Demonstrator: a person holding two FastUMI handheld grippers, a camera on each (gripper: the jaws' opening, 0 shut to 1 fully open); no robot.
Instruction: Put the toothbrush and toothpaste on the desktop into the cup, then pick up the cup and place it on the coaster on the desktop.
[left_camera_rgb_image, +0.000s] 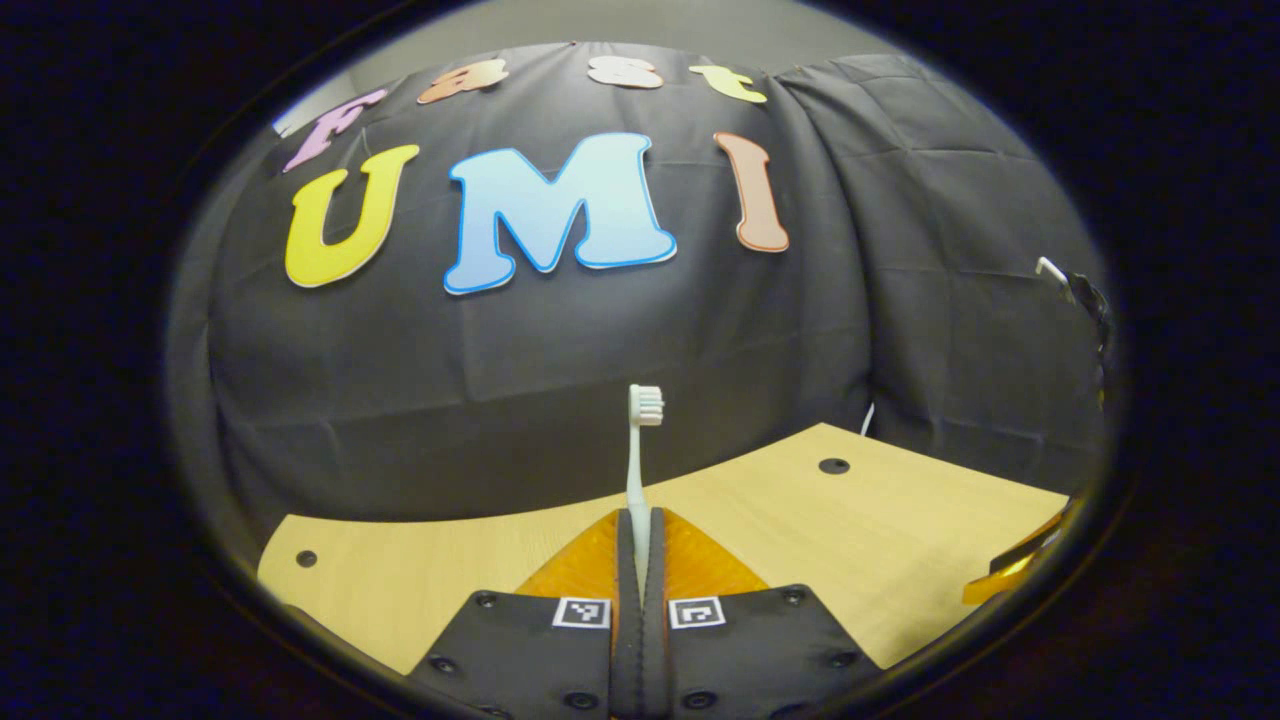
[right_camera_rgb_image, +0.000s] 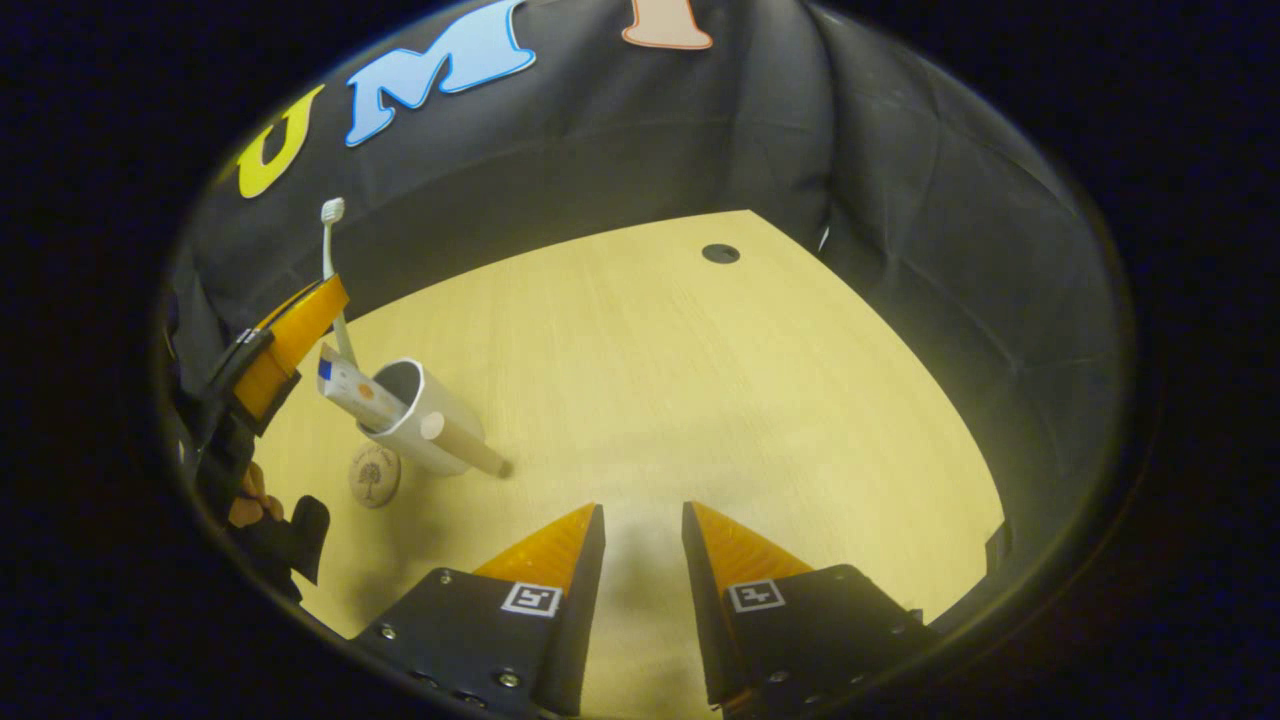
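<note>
At frame centre, the left gripper clamps the light, stiff toothbrush low on its handle, probably secure. The right gripper hangs parted, left of it the cup holding toothpaste.

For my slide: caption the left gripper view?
Left gripper holds white plastic toothbrush upright above pale wooden desktop.

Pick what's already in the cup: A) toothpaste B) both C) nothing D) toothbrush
A: in the right gripper view the toothpaste sticks out of the cup, while the toothbrush is clamped upright in the left gripper.
</note>
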